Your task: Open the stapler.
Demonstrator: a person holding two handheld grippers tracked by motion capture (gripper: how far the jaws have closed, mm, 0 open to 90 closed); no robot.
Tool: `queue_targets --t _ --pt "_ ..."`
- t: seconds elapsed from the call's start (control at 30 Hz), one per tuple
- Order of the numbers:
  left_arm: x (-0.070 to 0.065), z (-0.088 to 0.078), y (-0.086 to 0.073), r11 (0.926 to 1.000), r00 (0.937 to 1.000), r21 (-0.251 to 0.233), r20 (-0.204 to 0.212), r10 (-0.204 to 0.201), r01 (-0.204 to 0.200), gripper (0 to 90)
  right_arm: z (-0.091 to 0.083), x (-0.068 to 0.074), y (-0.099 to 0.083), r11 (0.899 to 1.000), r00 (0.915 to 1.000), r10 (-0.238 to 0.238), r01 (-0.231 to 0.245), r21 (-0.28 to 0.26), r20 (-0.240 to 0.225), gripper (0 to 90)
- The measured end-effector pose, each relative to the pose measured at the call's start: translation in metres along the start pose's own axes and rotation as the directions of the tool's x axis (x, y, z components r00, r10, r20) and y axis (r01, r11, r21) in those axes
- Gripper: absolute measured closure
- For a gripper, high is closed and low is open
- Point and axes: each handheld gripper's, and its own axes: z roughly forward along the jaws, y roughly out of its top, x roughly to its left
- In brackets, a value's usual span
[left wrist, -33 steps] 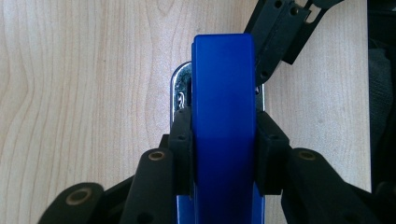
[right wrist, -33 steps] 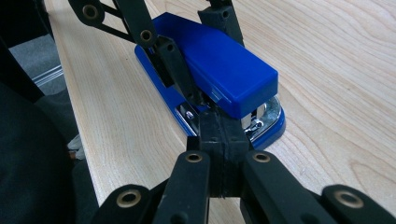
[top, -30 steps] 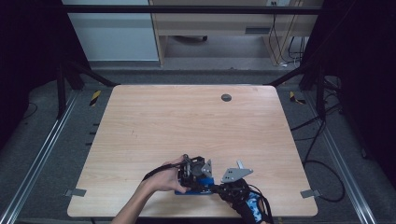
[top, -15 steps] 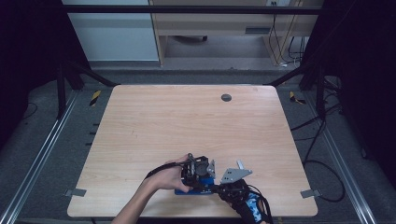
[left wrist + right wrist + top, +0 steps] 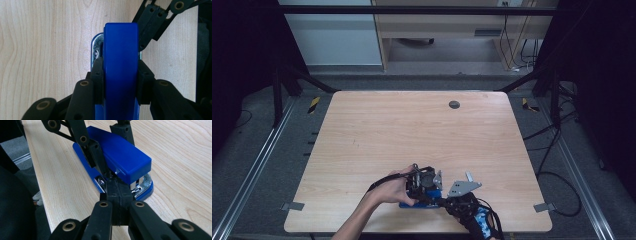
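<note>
A blue stapler (image 5: 421,204) lies flat near the table's front edge. My left gripper (image 5: 424,183) reaches down over it. In the left gripper view its pads (image 5: 98,72) press on both sides of the stapler's blue top (image 5: 120,50); the jaws have just closed a little further on it. My right gripper (image 5: 440,200) comes in low from the right. In the right gripper view its jaws (image 5: 117,188) are shut with nothing between them, their tip against the stapler's (image 5: 122,155) side by the metal magazine. The left gripper's fingers (image 5: 96,157) straddle the stapler there.
The wooden table (image 5: 412,130) has a round dark grommet (image 5: 454,104) at the far right of centre. The person's left hand (image 5: 387,192) rests on the table. The front edge is close behind the grippers. Metal rails and cables run along both sides.
</note>
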Motion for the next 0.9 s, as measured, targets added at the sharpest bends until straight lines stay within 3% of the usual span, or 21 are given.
queue_targets --t 0.7,0.9 --pt "0.0009 -0.0003 -0.0087 0.9971 0.9999 -0.076 0.009 -0.01 0.01 66.0 -0.0001 -0.0005 -0.0008 1.0 1.0 0.006 -0.006 -0.004 -0.004 90.0" --pt "0.0011 0.0005 -0.0074 0.9978 0.9999 -0.065 0.009 -0.014 0.015 65.9 -0.0002 -0.0004 -0.0003 1.0 1.0 0.008 -0.008 0.0 -0.004 90.0"
